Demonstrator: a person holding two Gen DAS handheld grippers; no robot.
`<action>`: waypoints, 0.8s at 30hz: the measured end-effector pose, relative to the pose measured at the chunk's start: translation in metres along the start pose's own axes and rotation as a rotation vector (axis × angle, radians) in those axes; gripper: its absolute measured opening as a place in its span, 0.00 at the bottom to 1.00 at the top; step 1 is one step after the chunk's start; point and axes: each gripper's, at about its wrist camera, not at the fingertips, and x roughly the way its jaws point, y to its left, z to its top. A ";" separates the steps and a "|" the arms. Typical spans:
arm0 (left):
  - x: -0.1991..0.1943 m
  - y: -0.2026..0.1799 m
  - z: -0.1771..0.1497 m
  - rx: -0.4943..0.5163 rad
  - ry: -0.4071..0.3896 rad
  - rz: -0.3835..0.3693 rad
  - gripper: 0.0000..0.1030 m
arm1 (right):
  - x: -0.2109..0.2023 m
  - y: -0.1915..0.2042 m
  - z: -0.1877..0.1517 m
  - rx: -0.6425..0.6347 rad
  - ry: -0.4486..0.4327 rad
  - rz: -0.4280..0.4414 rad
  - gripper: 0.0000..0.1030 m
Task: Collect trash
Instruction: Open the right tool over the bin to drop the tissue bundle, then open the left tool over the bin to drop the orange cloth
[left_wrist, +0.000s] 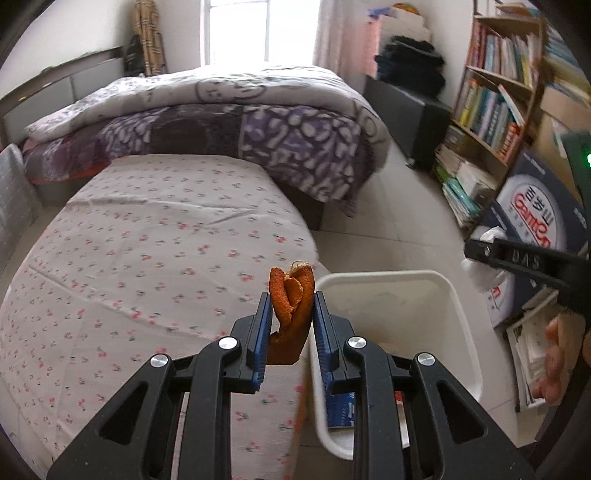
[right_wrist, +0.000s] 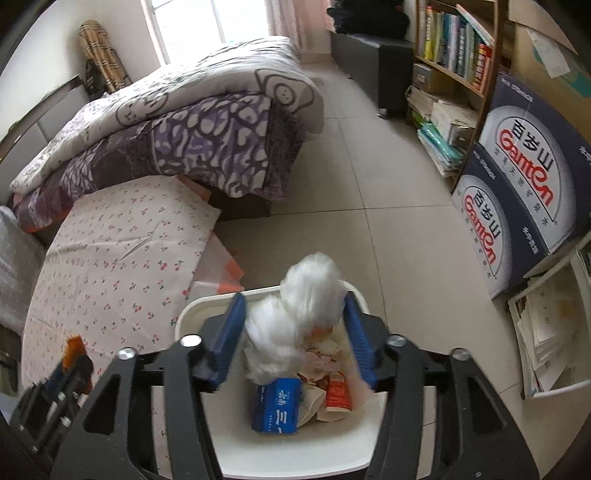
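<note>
My left gripper (left_wrist: 290, 295) is shut on a curled orange peel (left_wrist: 291, 306), held above the edge of the flowered table (left_wrist: 147, 258), just left of the white trash bin (left_wrist: 406, 295). In the right wrist view my right gripper (right_wrist: 295, 299) hangs over the bin (right_wrist: 295, 443) with its jaws wide apart. A blurred white plastic bag (right_wrist: 306, 295) sits between the fingers, apparently loose and dropping. The bin holds a blue packet (right_wrist: 277, 406), a red wrapper (right_wrist: 338, 395) and paper scraps. The left gripper with the peel also shows in the right wrist view (right_wrist: 74, 350).
A bed with a purple quilt (left_wrist: 240, 122) lies beyond the table. A bookshelf (left_wrist: 491, 107) and dark blue Ganten boxes (right_wrist: 517, 184) stand on the right, with stacked papers (right_wrist: 546, 332) on the tiled floor.
</note>
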 end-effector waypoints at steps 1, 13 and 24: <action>0.003 -0.005 -0.001 0.006 0.008 -0.009 0.23 | -0.001 -0.003 0.001 0.010 -0.007 -0.006 0.61; 0.023 -0.045 -0.010 0.026 0.091 -0.132 0.25 | -0.020 -0.039 0.012 0.103 -0.099 -0.063 0.80; 0.016 -0.064 -0.016 0.102 0.064 -0.159 0.70 | -0.029 -0.041 0.015 0.123 -0.137 -0.070 0.87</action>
